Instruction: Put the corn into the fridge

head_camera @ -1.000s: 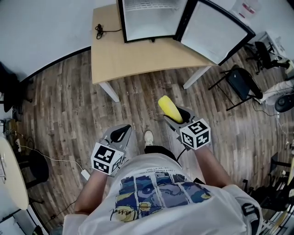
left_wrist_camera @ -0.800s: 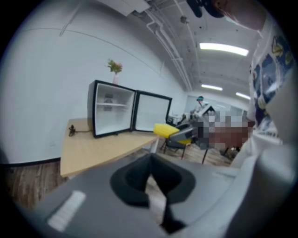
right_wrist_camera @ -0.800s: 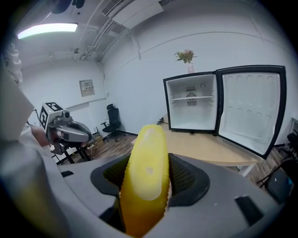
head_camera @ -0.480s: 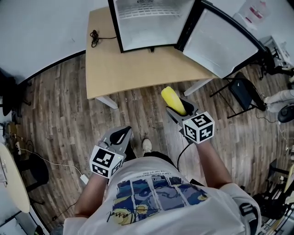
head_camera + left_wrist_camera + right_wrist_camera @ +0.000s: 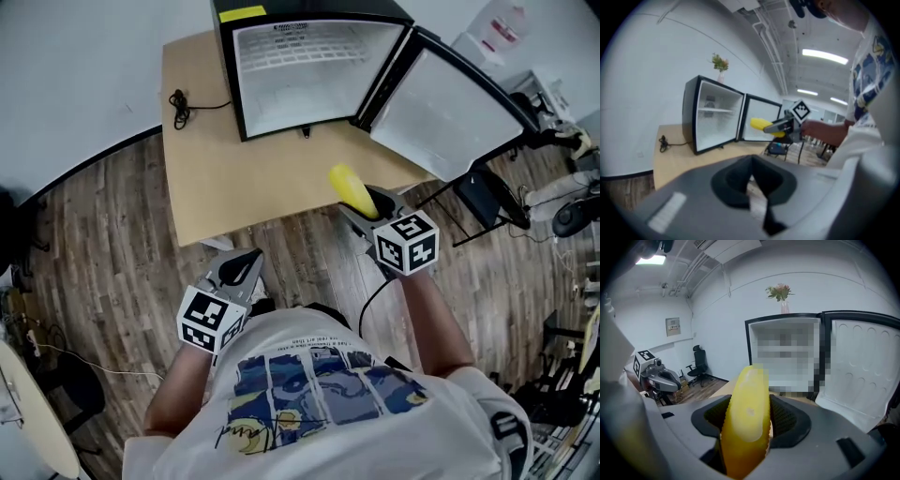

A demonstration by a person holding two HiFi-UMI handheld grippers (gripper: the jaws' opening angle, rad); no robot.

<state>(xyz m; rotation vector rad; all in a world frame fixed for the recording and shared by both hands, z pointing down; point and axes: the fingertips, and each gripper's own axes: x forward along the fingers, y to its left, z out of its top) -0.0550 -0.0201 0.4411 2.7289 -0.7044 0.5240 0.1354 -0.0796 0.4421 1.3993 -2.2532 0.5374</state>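
Note:
The yellow corn (image 5: 347,186) sticks out forward from my right gripper (image 5: 364,202), which is shut on it over the front edge of the wooden table (image 5: 234,178). On the table's far side stands the black mini fridge (image 5: 305,75), its door (image 5: 450,103) swung open to the right, its white inside facing me. In the right gripper view the corn (image 5: 747,418) fills the gap between the jaws, with the fridge (image 5: 787,357) straight ahead. My left gripper (image 5: 246,262) hangs lower left over the floor, shut and holding nothing. The left gripper view shows the corn (image 5: 761,124) beside the fridge (image 5: 715,117).
A black cable (image 5: 178,101) lies coiled on the table's left side near the fridge. A black office chair (image 5: 487,183) stands right of the table under the open door. Wooden floor (image 5: 103,244) surrounds the table; a vase of flowers (image 5: 779,292) sits on the fridge.
The person has stepped toward the table. My right gripper carried the corn forward from over the floor to over the table's front edge. The left gripper came along, still shut.

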